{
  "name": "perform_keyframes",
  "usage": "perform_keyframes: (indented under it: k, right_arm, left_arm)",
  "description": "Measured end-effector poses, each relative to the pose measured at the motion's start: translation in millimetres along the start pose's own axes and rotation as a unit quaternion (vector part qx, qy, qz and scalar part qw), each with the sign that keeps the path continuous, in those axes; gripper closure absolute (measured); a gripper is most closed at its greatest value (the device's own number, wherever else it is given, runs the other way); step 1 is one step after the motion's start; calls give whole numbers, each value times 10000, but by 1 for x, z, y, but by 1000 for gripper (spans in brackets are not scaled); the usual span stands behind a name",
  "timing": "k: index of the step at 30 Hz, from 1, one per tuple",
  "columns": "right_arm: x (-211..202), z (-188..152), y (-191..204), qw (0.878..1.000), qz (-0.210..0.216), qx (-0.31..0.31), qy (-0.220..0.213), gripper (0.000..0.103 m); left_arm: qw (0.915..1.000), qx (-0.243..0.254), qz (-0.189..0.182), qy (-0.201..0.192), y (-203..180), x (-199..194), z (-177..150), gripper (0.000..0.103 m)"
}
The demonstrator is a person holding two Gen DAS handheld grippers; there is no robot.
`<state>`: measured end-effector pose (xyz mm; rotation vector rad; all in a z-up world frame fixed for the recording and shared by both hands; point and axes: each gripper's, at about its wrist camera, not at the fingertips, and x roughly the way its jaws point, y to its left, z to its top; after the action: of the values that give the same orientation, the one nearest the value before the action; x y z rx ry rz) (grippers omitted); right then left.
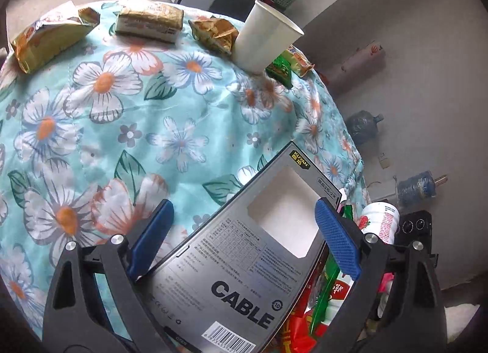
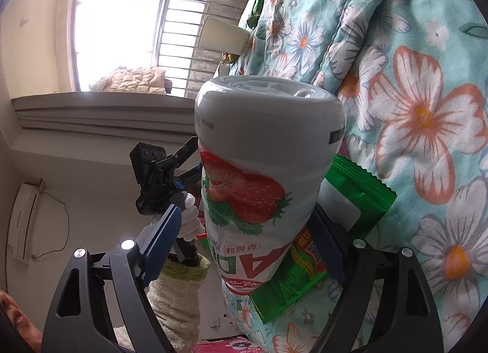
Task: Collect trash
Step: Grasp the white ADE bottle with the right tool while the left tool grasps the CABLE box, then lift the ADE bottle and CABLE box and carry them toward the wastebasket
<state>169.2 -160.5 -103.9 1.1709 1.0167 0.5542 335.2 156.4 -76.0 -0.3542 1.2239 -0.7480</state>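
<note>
left view, step: we read this as the drop-off, with the cable box (image 1: 244, 261) over the heap of red and green wrappers (image 1: 308, 316) at the cloth's near edge.
left view, claw: left gripper (image 1: 241, 212) is spread wide. The box lies between the blue pads, with no squeeze that we can see.
left view, still to collect: paper cup (image 1: 265, 35) and snack packets (image 1: 52, 35) are at the far side of the flowered cloth (image 1: 122, 115).
left view, next: we'd back off the box, then reach across for the cup or a packet.
right view, claw: right gripper (image 2: 247, 212) is wide. Its near pad is clear of the strawberry bottle (image 2: 259, 170); its far pad is hidden behind the bottle.
right view, trash: the bottle rests against a green wrapper (image 2: 360, 197) and the cloth.
right view only: a gloved hand (image 2: 190, 218) holds the left gripper, with a barred window (image 2: 128, 17) behind.
left view only: the box and the far packets.
</note>
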Motion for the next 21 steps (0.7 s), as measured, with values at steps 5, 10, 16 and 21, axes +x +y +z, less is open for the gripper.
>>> perform_keyframes:
  k: [5, 10, 16, 21]
  right_arm:
    - [-3, 4, -2, 10000, 11, 23, 53, 22]
    - [-1, 7, -3, 9999, 9, 30, 104, 22]
    - [2, 8, -1, 10000, -34, 29, 69, 22]
    - [4, 7, 2, 10000, -49, 49, 55, 22]
  left_arm:
    - [9971, -38, -750, 119, -3, -15, -20, 14]
    - [9978, 587, -90, 301, -30, -13, -33, 14]
    - [9853, 1315, 898, 615, -59, 9, -37, 14]
    - [9887, 1014, 989, 492, -52, 15, -30, 14]
